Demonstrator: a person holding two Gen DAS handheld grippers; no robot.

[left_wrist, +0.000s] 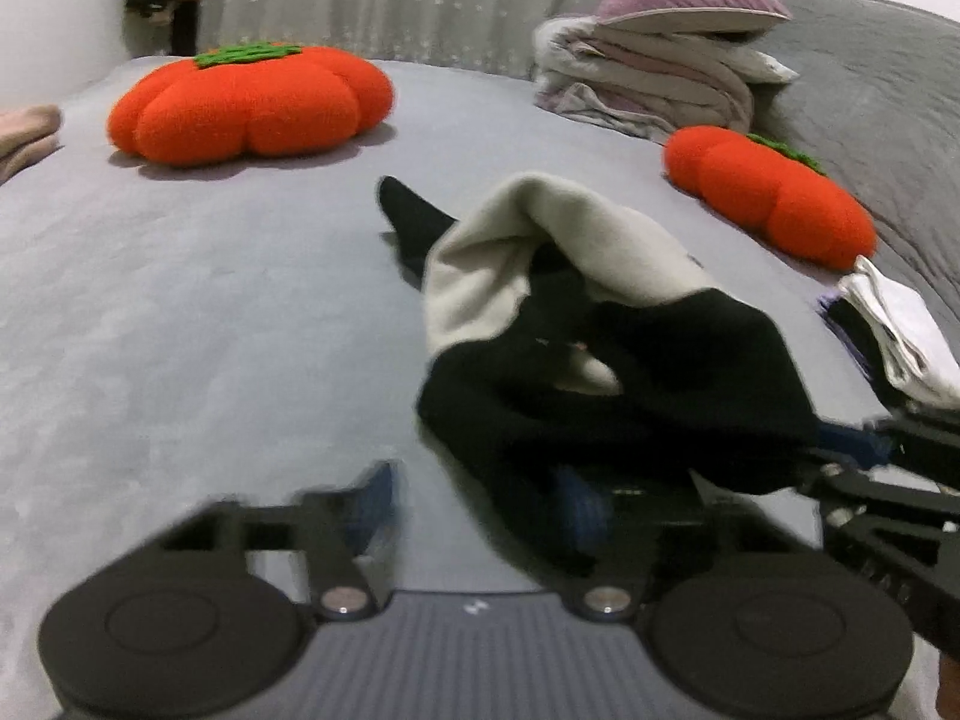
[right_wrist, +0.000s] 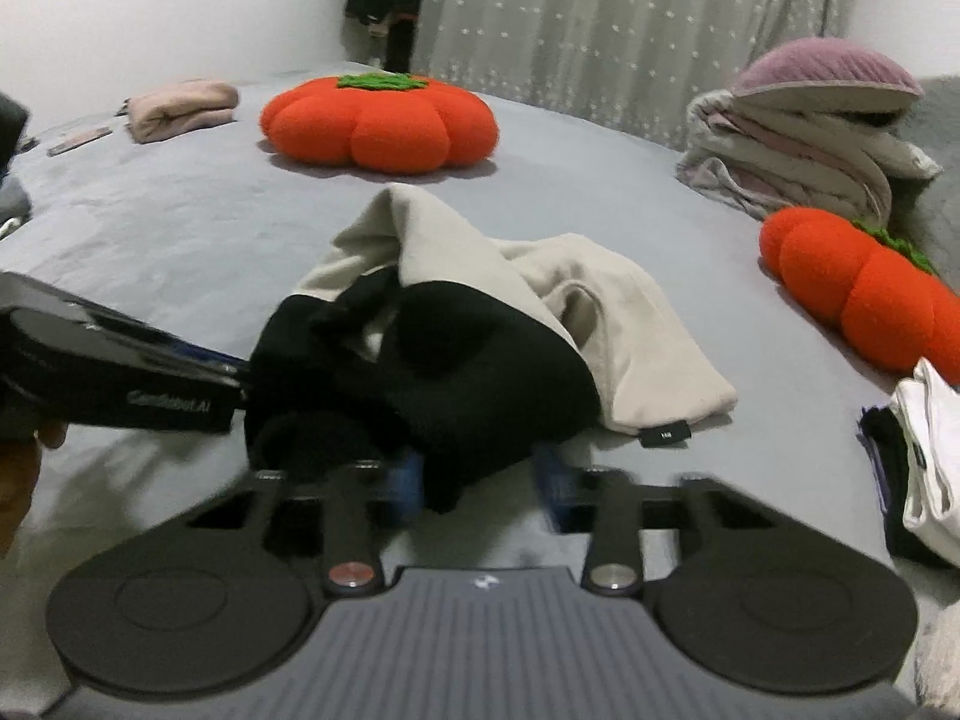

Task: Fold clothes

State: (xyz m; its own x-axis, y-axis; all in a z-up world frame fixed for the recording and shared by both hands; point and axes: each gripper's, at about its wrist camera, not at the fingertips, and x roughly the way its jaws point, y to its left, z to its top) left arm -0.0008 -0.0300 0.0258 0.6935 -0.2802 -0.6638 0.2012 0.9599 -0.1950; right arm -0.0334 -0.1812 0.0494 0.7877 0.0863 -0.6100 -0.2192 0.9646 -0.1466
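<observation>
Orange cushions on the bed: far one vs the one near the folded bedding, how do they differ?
The far cushion shows whole, green top facing up; the near cushion is cut by the frame edge, with its green leaf turned toward the bedding pile. The far cushion stands alone; the near cushion lies just in front of that pile. Both are orange, lobed, persimmon-like plush on the grey bed.

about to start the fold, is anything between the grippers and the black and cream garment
Nothing visible. The black and cream garment already lies bunched at both the left gripper and right gripper, with open bed sheet around it.
</observation>
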